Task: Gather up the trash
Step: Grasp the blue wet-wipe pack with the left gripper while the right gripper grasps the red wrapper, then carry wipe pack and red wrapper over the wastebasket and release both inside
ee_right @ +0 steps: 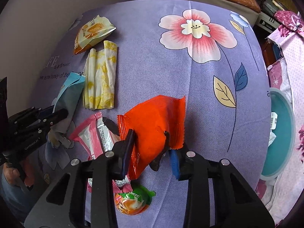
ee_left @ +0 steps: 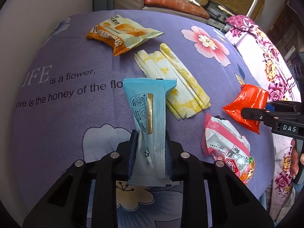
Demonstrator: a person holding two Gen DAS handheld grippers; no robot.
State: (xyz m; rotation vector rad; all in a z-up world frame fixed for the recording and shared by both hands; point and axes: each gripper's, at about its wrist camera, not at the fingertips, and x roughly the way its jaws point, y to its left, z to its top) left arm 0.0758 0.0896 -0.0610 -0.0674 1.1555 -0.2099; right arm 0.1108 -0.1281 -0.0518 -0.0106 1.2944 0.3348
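Two grippers pinch crinkly wrappers on a soft purple flowered cloth (ee_left: 57, 60).
Left view, centre: the left gripper (ee_left: 151, 152) squeezes a long, shiny blue wrapper (ee_left: 150, 114). Right view, lower middle: the right gripper (ee_right: 150, 144) squeezes a crumpled red wrapper (ee_right: 153, 121).

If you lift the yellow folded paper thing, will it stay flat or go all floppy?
Probably floppy: the yellow folded paper looks thin and soft, with loose pleats. Likely very light too. Its folds may fan open when lifted, since nothing visible holds them together.
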